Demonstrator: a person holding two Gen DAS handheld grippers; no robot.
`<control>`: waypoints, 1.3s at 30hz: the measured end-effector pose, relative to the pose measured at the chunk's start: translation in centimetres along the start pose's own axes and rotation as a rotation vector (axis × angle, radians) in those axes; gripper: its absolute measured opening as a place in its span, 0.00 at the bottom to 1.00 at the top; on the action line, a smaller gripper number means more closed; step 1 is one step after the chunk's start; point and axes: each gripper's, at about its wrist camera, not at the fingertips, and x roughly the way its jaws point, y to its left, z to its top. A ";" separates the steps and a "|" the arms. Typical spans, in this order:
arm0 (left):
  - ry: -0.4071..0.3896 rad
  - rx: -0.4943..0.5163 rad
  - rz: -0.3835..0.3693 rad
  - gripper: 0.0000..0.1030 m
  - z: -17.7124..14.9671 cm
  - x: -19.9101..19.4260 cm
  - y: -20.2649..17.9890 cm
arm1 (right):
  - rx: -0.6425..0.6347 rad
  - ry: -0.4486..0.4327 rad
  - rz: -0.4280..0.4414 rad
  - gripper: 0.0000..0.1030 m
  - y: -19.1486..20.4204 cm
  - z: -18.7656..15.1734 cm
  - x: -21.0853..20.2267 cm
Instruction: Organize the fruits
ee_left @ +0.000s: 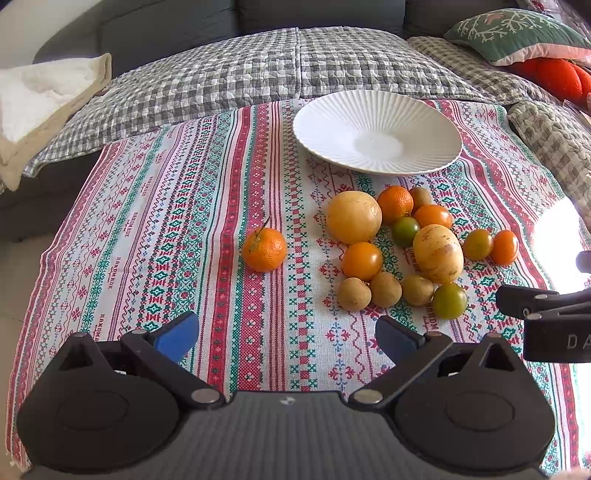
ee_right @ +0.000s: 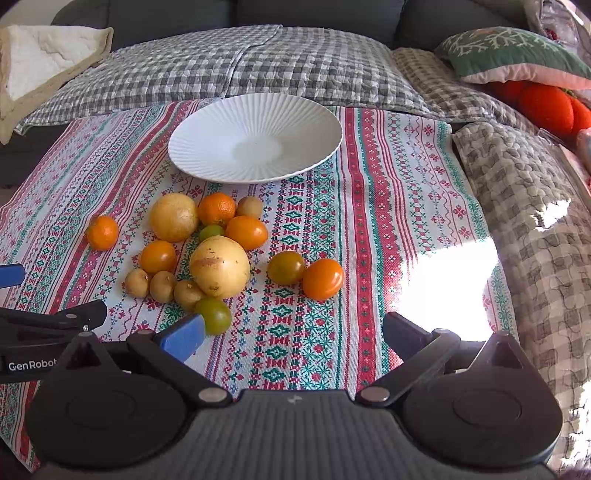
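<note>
Start of task: ribbed white ceramic plate (ee_right: 255, 138) lay empty, mixed round fruits (ee_right: 219, 266) remained on the patterned cloth (ee_right: 369, 221), and left tongs (ee_left: 286, 338) and right tongs (ee_right: 293, 332) stood wide, holding nothing.

Home living rm: grey sofa (ee_left: 317, 14), checked quilt (ee_right: 258, 62), cushion (ee_right: 517, 55), patterned cloth (ee_left: 184, 229)

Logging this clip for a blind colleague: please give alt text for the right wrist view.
The right tongs hang open and empty above a patterned tablecloth, just short of a loose pile of fruit: oranges, yellow fruits, tomatoes. Beyond the pile sits an empty white ribbed plate; the left tongs show at the left edge.
</note>
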 end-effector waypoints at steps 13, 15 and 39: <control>0.006 -0.010 -0.003 0.85 0.3 0.4 0.4 | 0.031 0.020 0.016 1.00 -0.4 0.6 0.6; 0.009 -0.011 -0.007 0.85 0.3 0.4 0.5 | 0.036 0.024 0.021 1.00 -0.4 0.6 0.6; -0.007 -0.004 -0.019 0.85 0.5 0.2 0.7 | 0.013 0.022 0.029 1.00 -0.2 0.6 0.5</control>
